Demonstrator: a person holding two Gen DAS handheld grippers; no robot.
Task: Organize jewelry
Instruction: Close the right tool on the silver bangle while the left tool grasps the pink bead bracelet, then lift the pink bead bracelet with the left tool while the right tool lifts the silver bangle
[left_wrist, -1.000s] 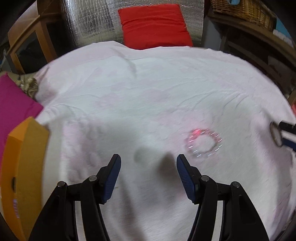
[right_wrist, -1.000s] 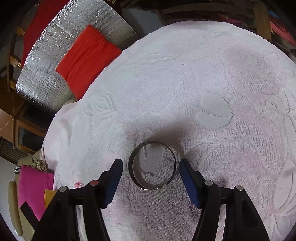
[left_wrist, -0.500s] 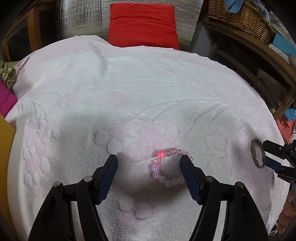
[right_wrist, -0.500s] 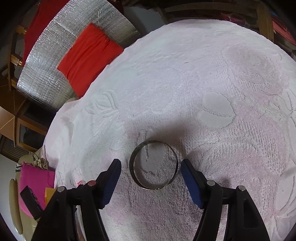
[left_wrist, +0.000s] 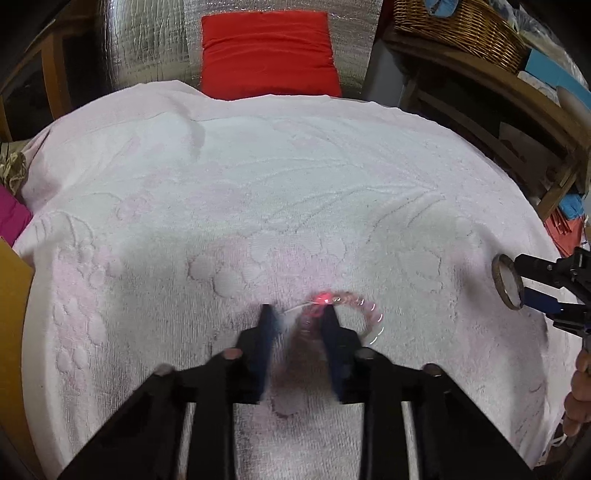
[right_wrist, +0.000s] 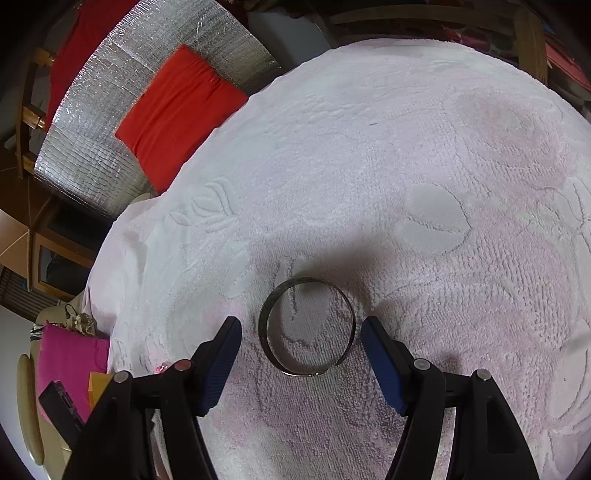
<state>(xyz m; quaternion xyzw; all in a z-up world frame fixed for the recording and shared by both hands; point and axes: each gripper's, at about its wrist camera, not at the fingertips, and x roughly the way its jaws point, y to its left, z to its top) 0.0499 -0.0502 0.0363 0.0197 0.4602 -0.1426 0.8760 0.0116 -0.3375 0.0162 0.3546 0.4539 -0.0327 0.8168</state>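
A pink beaded bracelet (left_wrist: 364, 314) with a glowing red bead lies on the white towel (left_wrist: 258, 192). My left gripper (left_wrist: 297, 314) is down on the towel with its jaws narrowed around the bracelet's left side; the picture is blurred by motion. A metal bangle (right_wrist: 306, 328) lies flat on the towel between the wide-open fingers of my right gripper (right_wrist: 301, 328), which does not touch it. The bangle (left_wrist: 508, 282) and the right gripper (left_wrist: 532, 280) also show at the right edge of the left wrist view.
A red cushion (left_wrist: 267, 55) leans on silver foil at the back. A wicker basket (left_wrist: 458, 29) sits on a wooden shelf at the right. An orange box (left_wrist: 11, 302) and a magenta cloth (right_wrist: 64, 358) lie at the left.
My left gripper moved right and down onto the beaded bracelet, and its jaws closed in from wide open. My right gripper and the bangle have hardly moved.
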